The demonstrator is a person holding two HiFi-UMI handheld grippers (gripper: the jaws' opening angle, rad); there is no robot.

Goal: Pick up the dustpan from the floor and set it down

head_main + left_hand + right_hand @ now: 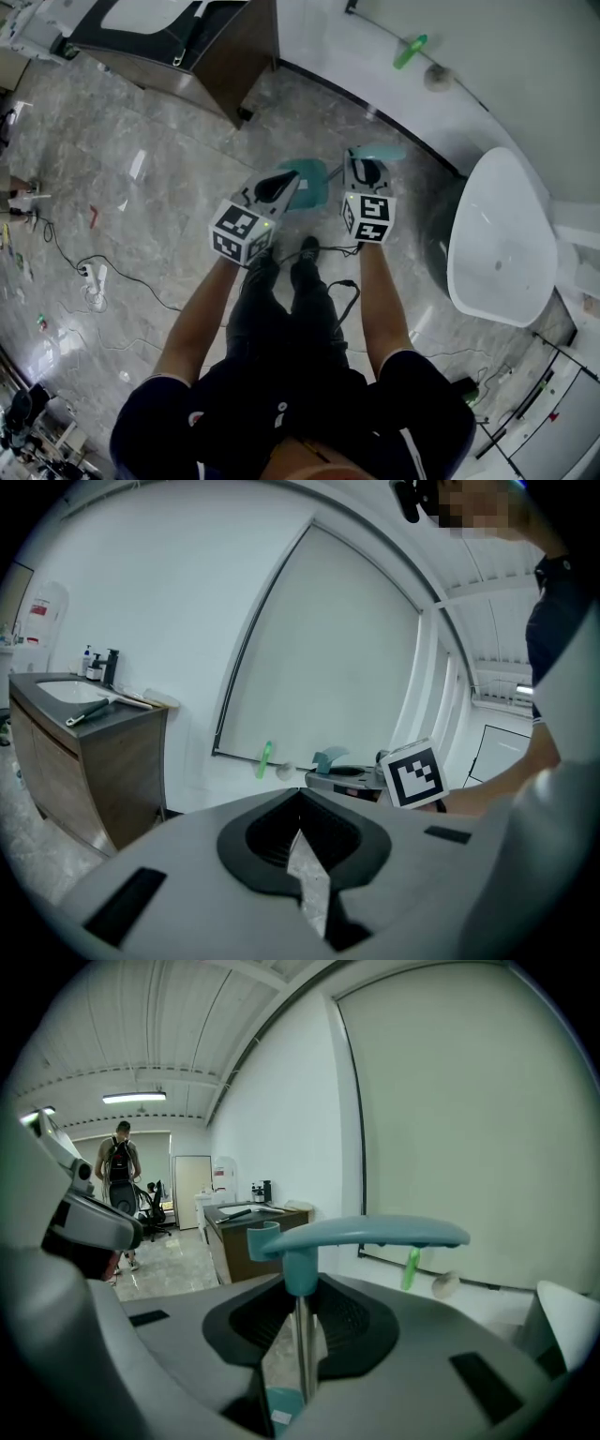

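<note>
Grey marble floor fills most of the head view. A white tub stands at right by the curved white wall. A dark wood counter with a white sink sits at top left, well apart from the tools. The person's bare forearms reach forward, one tool in each hand.

The right tool is clamped on the dustpan. In the right gripper view I see the thin metal stem running upright between its jaws, with the teal handle bar lying across just above them. The teal pan shows low down behind the jaws. From the head view the pan hangs ahead of the two tools, between their tips, over the floor. I can't tell whether it touches the floor.

The left tool has its jaws together and nothing between them. It sits just beside the pan on the left.

A green-handled thing with a pale round end lies by the wall beyond the tools. A white power strip and a black cable lie on the floor at left. Another person stands far back in the right gripper view.
</note>
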